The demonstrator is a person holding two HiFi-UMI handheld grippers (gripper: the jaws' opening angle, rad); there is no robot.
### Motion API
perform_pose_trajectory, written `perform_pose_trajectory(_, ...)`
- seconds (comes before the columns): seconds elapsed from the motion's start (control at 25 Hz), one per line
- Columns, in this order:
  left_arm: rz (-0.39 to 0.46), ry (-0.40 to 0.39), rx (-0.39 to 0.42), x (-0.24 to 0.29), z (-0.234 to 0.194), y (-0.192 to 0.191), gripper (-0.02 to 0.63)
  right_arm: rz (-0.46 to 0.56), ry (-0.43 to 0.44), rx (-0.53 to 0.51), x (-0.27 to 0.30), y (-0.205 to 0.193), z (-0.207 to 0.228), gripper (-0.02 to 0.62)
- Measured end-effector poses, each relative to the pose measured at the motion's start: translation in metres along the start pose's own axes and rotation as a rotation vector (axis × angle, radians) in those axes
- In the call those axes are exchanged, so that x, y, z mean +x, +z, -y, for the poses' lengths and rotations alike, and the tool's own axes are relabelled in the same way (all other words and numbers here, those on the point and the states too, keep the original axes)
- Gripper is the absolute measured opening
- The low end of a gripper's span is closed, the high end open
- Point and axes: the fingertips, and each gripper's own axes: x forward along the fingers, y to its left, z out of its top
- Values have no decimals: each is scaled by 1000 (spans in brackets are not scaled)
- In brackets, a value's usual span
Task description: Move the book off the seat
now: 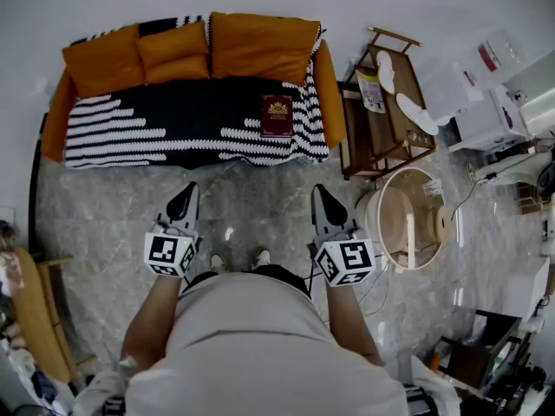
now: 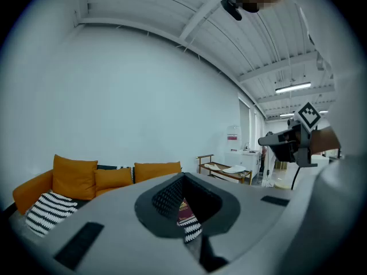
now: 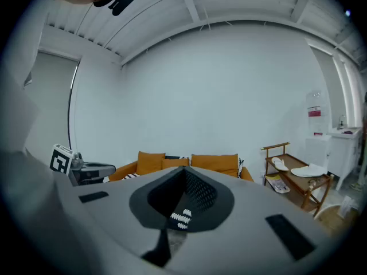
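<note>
Book [image 1: 277,116]: one, lying on sofa [image 1: 326,85].

Seeing the book [image 1: 277,116] lying flat and closed, dark red cover with gold crest facing up, on the seat [image 1: 173,128] of the orange sofa. Resting on the black-and-white striped throw near the seat's right end. Sitting well ahead of the right gripper [image 1: 324,196], slightly to its left, and ahead-right of the left gripper [image 1: 184,199].
</note>
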Motion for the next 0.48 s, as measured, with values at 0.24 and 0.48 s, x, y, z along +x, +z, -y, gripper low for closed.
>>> perform_pose_trajectory(0.24, -6, -12, 8, 14, 22, 2, 17, -2, 0, 10, -7, -3, 21, 21)
perform_pose_trajectory(0.48, -18, 0, 22, 26, 53, 4, 17, 4, 10, 35, -20, -11, 55, 21)
